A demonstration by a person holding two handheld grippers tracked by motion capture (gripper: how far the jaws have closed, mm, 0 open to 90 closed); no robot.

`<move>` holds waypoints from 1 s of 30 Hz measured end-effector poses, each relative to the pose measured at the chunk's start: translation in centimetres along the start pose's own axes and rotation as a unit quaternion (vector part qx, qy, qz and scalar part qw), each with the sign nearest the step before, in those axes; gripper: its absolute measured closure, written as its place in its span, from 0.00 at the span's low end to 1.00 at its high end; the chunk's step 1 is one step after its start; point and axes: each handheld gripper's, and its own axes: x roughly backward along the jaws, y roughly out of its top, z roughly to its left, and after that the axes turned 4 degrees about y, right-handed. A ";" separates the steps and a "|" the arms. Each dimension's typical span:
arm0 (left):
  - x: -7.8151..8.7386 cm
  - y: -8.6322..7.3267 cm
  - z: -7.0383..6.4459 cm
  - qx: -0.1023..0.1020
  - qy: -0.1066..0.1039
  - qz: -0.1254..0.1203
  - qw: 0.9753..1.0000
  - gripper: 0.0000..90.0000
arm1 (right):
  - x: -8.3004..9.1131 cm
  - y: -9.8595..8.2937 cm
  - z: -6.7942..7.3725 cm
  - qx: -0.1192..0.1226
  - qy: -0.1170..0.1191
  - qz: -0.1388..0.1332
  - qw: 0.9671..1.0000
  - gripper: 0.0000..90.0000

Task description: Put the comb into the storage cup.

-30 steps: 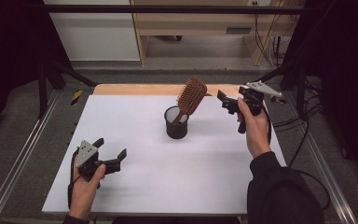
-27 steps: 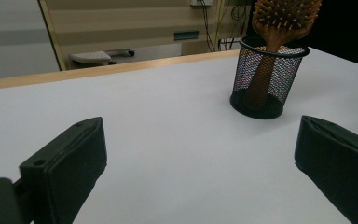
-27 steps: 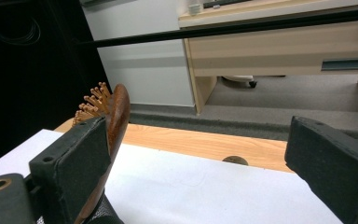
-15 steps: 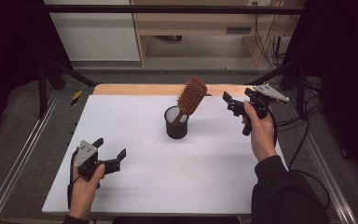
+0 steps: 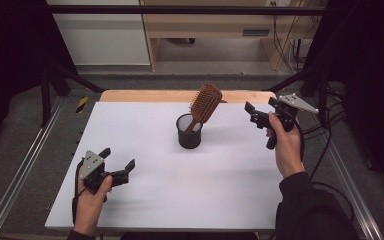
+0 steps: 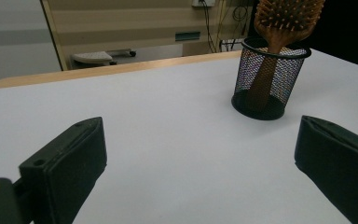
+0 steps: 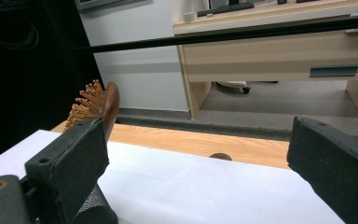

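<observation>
A wooden hairbrush (image 5: 205, 102) stands handle-down in a black mesh cup (image 5: 189, 134) at the middle of the white table (image 5: 155, 200), its bristled head leaning to the right. My left gripper (image 5: 118, 158) rests low near the front left, open and empty, pointing at the cup (image 6: 270, 79) and the brush (image 6: 289, 18). To the right of the cup, my right gripper (image 5: 252, 114) is held above the table, open and empty. In the right gripper view the brush (image 7: 103, 105) and the cup (image 7: 95, 210) show behind its left jaw.
A wooden strip (image 5: 145, 95) runs along the table's far edge. Beyond it is a floor and a light wood desk (image 5: 210, 25). Metal rails (image 5: 20, 175) flank the table. Cables (image 5: 325, 145) trail off at the right.
My right gripper has drifted a little to the right, away from the brush, still open. The left gripper, the cup and the brush have not moved.
</observation>
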 end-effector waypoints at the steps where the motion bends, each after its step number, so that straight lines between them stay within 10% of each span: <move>1: 0.0 0.0 0.0 0.000 0.000 0.000 1.000 0.02 | 0.1 0.0 -0.1 0.001 -0.001 0.000 1.000 0.05; 30: 0.8 0.1 1.0 0.012 0.011 -0.008 1.000 0.02 | 4.4 -0.9 -0.4 0.024 -0.004 -0.030 0.999 0.03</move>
